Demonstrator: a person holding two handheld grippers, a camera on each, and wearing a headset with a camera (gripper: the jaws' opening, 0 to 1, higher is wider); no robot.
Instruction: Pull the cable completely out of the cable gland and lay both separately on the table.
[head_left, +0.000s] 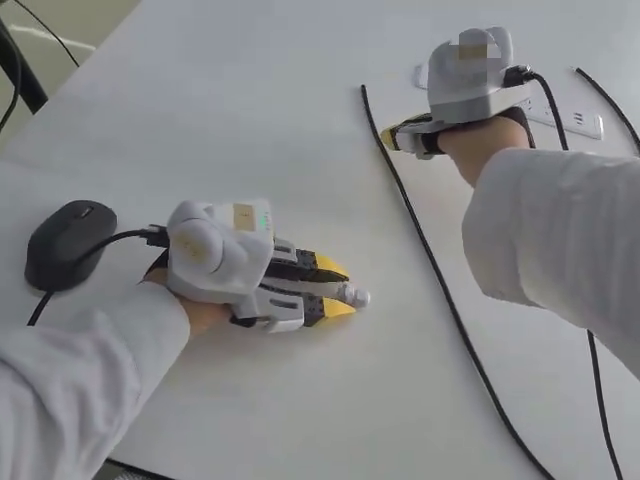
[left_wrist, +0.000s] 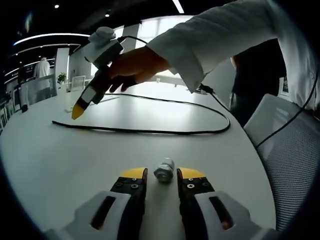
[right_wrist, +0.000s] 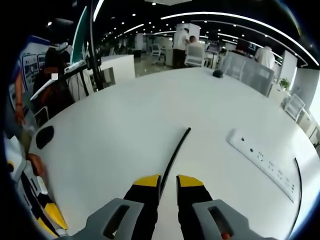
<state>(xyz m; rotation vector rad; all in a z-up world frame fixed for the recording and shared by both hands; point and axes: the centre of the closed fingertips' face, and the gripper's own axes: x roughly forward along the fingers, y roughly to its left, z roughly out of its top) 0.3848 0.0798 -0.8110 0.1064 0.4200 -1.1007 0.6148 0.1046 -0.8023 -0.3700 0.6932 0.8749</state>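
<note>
A small white cable gland (head_left: 356, 296) lies on the white table (head_left: 250, 110), free of the cable. My left gripper (head_left: 340, 288) rests low on the table with its yellow tips on either side of the gland (left_wrist: 164, 171), and a thin gap shows on each side. The long black cable (head_left: 420, 240) lies flat, running from its far end down toward the near right. My right gripper (head_left: 390, 138) hovers beside that far end. Its jaws (right_wrist: 169, 182) stand a little apart, with the cable (right_wrist: 175, 155) running out from between them.
A black mouse (head_left: 68, 244) with its cord sits at the left. A white power strip (head_left: 565, 118) lies at the far right, also seen in the right gripper view (right_wrist: 262, 160). Another black cable (head_left: 605, 95) runs beside it. A mesh chair (left_wrist: 285, 150) stands off the table edge.
</note>
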